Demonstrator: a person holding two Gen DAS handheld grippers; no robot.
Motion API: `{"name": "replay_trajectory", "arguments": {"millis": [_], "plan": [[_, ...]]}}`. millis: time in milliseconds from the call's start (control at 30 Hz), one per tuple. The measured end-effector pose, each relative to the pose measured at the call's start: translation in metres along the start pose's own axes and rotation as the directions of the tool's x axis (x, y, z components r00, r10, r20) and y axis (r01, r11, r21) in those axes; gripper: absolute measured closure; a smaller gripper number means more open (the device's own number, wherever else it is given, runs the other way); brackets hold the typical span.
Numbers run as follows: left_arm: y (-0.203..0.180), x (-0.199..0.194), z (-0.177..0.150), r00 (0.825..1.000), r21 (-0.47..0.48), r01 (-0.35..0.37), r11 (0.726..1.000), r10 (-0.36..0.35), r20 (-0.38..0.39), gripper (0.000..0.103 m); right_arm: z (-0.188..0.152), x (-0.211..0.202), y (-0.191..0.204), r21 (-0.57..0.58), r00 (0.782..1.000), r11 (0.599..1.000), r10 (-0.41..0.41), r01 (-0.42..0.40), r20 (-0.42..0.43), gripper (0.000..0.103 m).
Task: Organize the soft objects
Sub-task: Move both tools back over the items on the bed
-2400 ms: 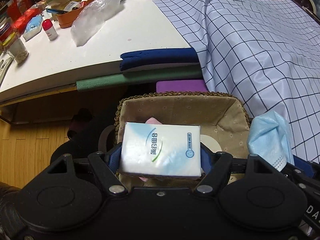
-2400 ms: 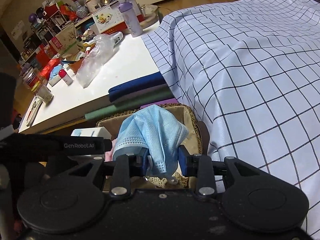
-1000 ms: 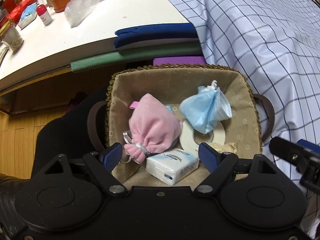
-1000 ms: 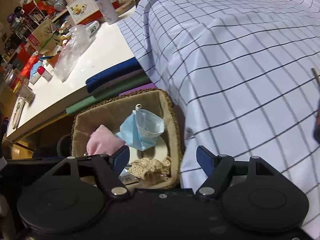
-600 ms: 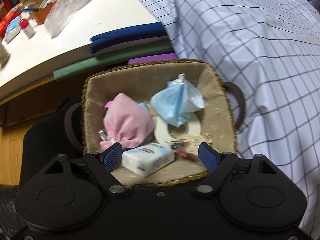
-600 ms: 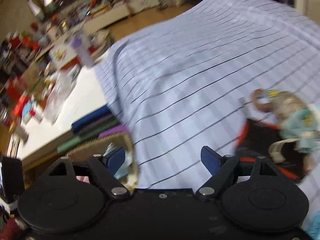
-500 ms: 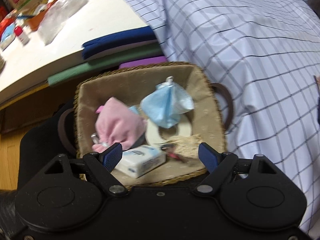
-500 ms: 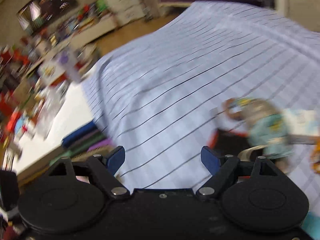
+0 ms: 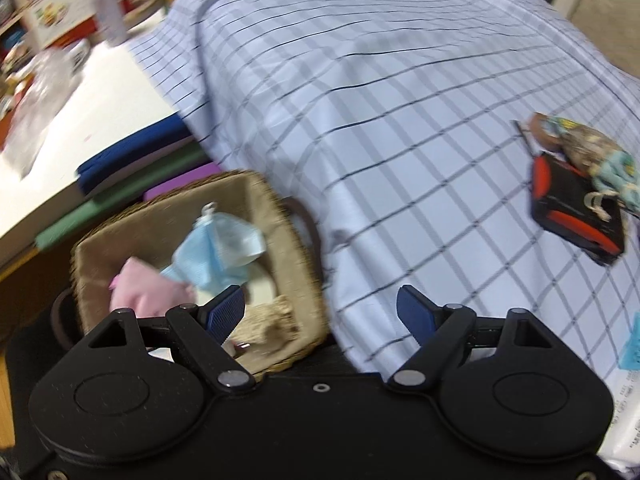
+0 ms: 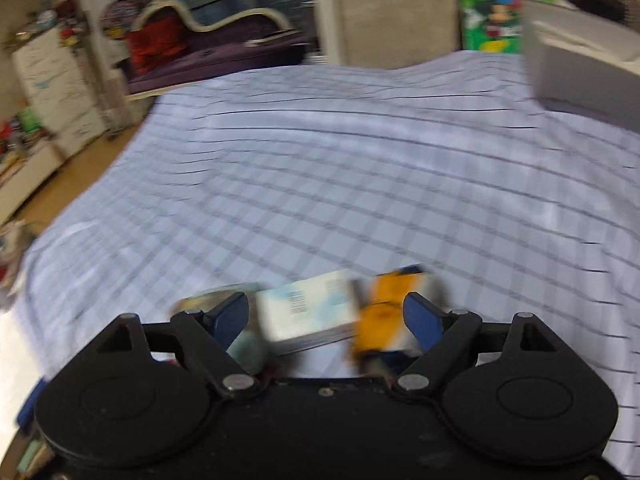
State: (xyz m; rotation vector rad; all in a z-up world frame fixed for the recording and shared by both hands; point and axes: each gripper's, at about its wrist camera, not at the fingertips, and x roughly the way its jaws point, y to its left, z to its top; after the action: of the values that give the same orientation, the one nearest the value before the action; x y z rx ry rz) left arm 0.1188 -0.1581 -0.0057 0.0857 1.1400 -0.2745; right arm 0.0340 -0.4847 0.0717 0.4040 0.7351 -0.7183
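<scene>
In the left wrist view a woven basket (image 9: 288, 216) holds a blue face mask (image 9: 218, 254), a pink pouch (image 9: 140, 290) and a beige lace piece (image 9: 266, 320). My left gripper (image 9: 320, 312) is open and empty above the basket's right edge. A black and red case (image 9: 576, 212) with a patterned fabric item (image 9: 588, 148) lies on the checked sheet (image 9: 400, 120). In the right wrist view my right gripper (image 10: 326, 316) is open, over a white tissue pack (image 10: 308, 308) and an orange item (image 10: 384, 316), both blurred.
A white table (image 9: 100, 92) with bottles and a plastic bag stands at the left, with folded blue and green mats (image 9: 132, 168) at its edge. A grey box (image 10: 580, 68) sits on the bed at the far right. A white packet (image 9: 624, 412) lies at the lower right.
Both grippers let go of the tissue pack and the mask into the basket, then swung right. The left view now covers the bed; the right gripper has reached items lying on the sheet.
</scene>
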Motion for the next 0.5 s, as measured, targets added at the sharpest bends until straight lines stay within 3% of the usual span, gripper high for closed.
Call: {"name": "replay_trajectory", "arguments": {"millis": [267,500], "plan": [[-0.050,-0.006,-0.001,0.996,0.143,0.075,0.987,-0.080,0.032,0.024,0.005,0.009,-0.037,0.066,0.995,0.993,-0.096,0.095,0.011,0.018],[-0.076,-0.006,-0.009,0.994,0.229,0.089,0.969,-0.101,0.040,0.023,0.005,0.028,-0.055,0.146,0.994,0.983,-0.112,0.111,0.000,0.018]]}}
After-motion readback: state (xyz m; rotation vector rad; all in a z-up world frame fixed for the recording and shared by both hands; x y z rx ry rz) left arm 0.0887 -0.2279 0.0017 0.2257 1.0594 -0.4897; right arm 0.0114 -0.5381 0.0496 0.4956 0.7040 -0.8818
